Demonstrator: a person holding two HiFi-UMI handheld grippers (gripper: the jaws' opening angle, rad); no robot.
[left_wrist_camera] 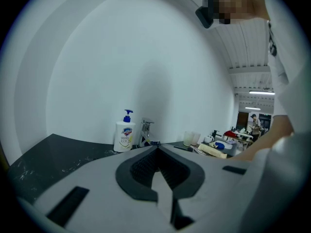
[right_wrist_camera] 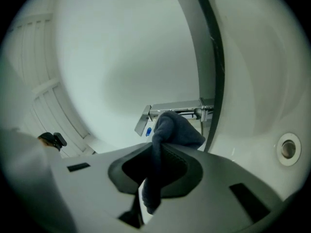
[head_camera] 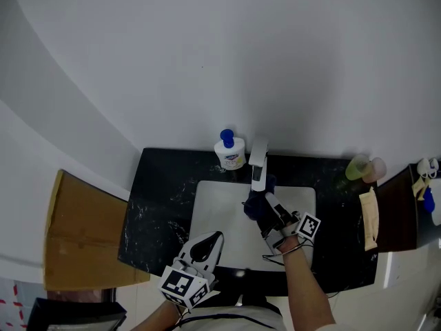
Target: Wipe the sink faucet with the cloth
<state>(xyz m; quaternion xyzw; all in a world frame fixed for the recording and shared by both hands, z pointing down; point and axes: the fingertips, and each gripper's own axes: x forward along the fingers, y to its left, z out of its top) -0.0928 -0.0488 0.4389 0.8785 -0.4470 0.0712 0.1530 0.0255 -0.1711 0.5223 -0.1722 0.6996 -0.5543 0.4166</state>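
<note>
Right tool (right_wrist_camera: 163,149): jaws clamped on a dark blue cloth (right_wrist_camera: 171,129), which bunches above the jaw tips and hangs down between them. In the head view the cloth sits over the white sink (head_camera: 210,209), directly at the outlet end of the chrome faucet (head_camera: 258,163). The right gripper view shows the bunched end overlapping the underside of the spout, but actual contact cannot be confirmed. Left tool (head_camera: 215,238): jaws together, nothing between them, held over the front part of the sink, well apart from the faucet and from the cloth. The sink is set into a black, white-veined bench (head_camera: 162,192) against a plain white wall. A white soap bottle (head_camera: 229,150) with a blue pump stands upright on the bench, just beside the faucet base on its left. Two translucent cups (head_camera: 366,167), one greenish and one pinkish, stand close together at the back right of the bench. A brown cardboard sheet (head_camera: 83,233) lies off the left end of the bench. A dark brown board (head_camera: 398,212) lies off the right end, with a pale, elongated item at its near edge that is too small to identify.
</note>
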